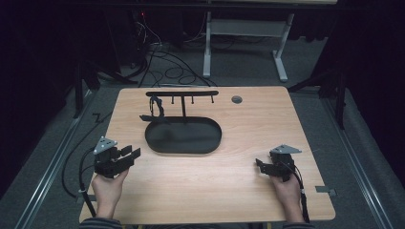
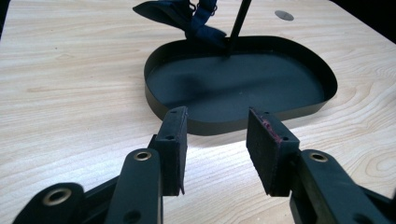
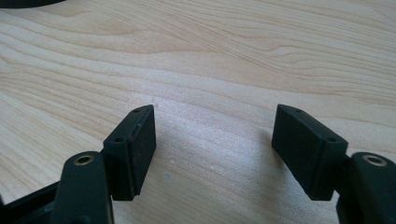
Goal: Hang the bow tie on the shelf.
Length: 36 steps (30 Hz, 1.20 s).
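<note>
Left claw [image 2: 215, 140] partly open, empty, facing black tray [image 2: 299, 109]; right claw [image 3: 215, 144] wide open, empty.

The worktop [image 1: 229, 181] is light wood with a wavy brown grain. The oval tray [image 2: 299, 108] is matt black, and so is its thin stand [image 1: 183, 98]. The cloth strap [image 2: 201, 21] on the stand is dark blue. Both grippers, the left gripper [image 2: 215, 140] and the right gripper [image 3: 214, 149], are black with brass-coloured rivets and a grey plate on top. One left pad [image 2: 266, 147] has small red marks at its edge.
</note>
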Motion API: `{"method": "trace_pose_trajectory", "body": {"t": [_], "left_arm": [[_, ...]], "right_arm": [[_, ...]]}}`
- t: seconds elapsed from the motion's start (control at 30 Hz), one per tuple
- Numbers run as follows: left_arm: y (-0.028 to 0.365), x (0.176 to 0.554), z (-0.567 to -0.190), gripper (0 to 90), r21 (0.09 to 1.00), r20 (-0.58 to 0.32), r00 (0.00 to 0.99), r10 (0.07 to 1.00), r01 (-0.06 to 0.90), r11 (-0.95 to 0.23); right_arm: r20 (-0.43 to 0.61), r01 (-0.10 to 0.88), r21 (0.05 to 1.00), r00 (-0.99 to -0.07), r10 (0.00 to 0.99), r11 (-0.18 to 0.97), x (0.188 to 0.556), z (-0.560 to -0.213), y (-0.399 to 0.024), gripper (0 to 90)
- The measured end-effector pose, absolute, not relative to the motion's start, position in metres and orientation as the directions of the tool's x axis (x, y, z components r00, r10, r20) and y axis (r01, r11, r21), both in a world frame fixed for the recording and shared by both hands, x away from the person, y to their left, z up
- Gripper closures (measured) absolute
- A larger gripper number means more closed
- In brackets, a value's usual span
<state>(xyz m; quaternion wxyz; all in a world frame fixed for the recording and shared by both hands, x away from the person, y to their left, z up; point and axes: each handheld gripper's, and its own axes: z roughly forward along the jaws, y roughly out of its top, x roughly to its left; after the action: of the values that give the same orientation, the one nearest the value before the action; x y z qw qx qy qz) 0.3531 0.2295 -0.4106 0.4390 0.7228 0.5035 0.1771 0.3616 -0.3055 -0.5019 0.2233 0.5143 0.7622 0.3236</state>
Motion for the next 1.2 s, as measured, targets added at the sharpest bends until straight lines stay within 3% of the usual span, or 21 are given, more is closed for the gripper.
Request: {"method": "trace_pose_trajectory", "body": {"t": [1.2], "left_arm": [[0.209,0.349,-0.455,57.6,0.764,-0.21,0.439,0.874,0.631,-0.134]], "right_arm": [[-0.008,0.64,0.723,-0.371,0.929,0.262,0.362,-0.502,-0.305,32.1]]}}
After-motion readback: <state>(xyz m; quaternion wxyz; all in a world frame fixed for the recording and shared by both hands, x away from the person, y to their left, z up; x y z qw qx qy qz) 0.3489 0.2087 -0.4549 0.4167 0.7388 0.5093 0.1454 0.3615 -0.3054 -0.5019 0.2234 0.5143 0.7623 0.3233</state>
